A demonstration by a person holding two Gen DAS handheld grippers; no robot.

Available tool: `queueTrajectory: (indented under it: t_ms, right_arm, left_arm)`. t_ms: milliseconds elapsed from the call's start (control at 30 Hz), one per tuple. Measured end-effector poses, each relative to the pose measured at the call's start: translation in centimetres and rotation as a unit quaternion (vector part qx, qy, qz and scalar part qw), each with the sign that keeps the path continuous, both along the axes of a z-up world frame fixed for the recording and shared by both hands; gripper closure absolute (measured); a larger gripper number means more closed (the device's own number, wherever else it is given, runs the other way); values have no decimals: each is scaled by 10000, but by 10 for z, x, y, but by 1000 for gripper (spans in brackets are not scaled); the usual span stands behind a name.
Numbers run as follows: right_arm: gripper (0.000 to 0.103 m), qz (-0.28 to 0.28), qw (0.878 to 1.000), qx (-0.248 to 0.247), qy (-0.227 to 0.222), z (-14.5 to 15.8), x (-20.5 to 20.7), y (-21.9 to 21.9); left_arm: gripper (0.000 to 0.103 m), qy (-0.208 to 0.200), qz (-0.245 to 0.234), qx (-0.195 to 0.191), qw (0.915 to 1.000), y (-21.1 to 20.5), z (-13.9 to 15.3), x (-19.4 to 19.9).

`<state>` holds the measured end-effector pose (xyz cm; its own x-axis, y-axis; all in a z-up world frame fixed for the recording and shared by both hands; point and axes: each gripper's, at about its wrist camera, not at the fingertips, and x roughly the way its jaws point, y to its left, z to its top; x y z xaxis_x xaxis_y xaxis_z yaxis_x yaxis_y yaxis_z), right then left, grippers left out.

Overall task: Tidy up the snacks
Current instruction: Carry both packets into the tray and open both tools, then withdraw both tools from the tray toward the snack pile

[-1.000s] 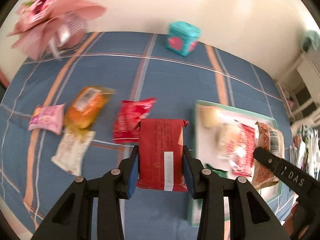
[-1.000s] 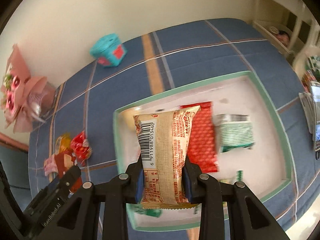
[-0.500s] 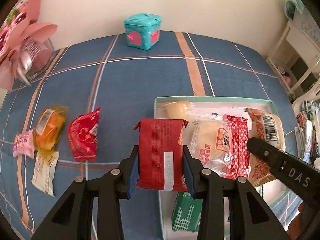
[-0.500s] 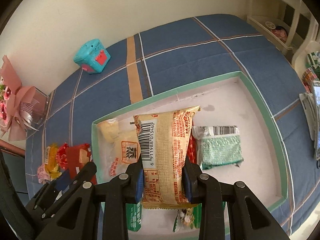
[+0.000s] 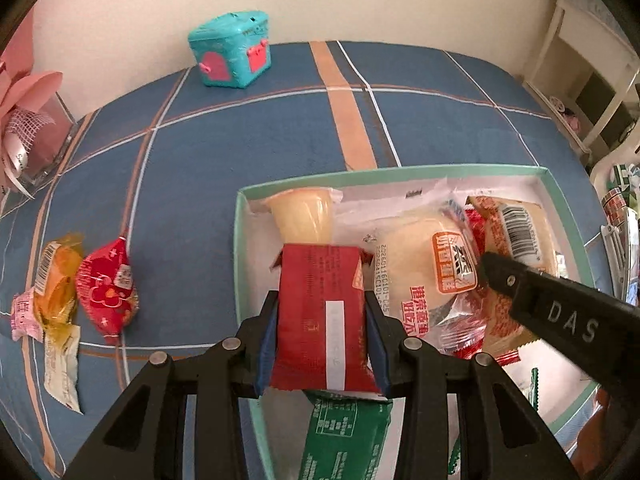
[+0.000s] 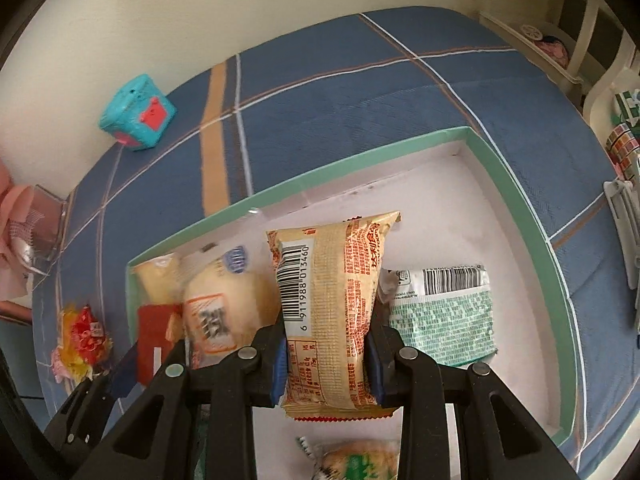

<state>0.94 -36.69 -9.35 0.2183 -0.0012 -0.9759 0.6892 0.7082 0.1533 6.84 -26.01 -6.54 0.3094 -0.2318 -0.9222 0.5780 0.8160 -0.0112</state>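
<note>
My left gripper is shut on a red snack packet and holds it over the left end of the green-rimmed white tray. My right gripper is shut on a tan snack packet with a barcode, held over the tray's middle. In the tray lie a yellow jelly cup, a round bun in clear wrap, a pale green packet and a dark green packet. The right gripper's finger shows at the right of the left wrist view.
On the blue plaid cloth left of the tray lie a red heart-print packet, an orange snack, a pink packet and a white wrapper. A teal toy chest stands by the wall. A pink bouquet is at far left.
Both grippers have moved over the tray with their packets still held. The left gripper has swung right from the loose snacks to the tray's left end.
</note>
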Motion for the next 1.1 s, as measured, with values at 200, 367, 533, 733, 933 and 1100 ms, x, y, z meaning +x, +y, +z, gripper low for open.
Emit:
queueTrajectory:
  t_ms: [200, 367, 533, 733, 933, 1100]
  right_arm:
    - [66, 7, 9999, -108, -31, -3, 5, -6]
    - [53, 79, 9998, -178, 52, -2, 12, -5]
    - [46, 67, 9993, -324, 181, 11, 11, -6]
    - [43, 99, 9987, -487, 135, 42, 10, -6]
    - [39, 171, 9974, -704, -10, 76, 10, -2]
    - [29, 181, 9956, -901, -191, 101, 11, 2]
  left_arm:
    - [62, 46, -25, 20, 10000, -5, -8, 3]
    - [62, 89, -60, 32, 9999, -7, -7, 7]
    - [52, 129, -23, -21, 9999, -4, 6, 7]
    - [39, 155, 104, -154, 9997, 7, 33, 11]
    - [32, -3, 323, -291, 9991, 25, 59, 19]
    - [23, -408, 599, -172, 9972, 47, 82, 27]
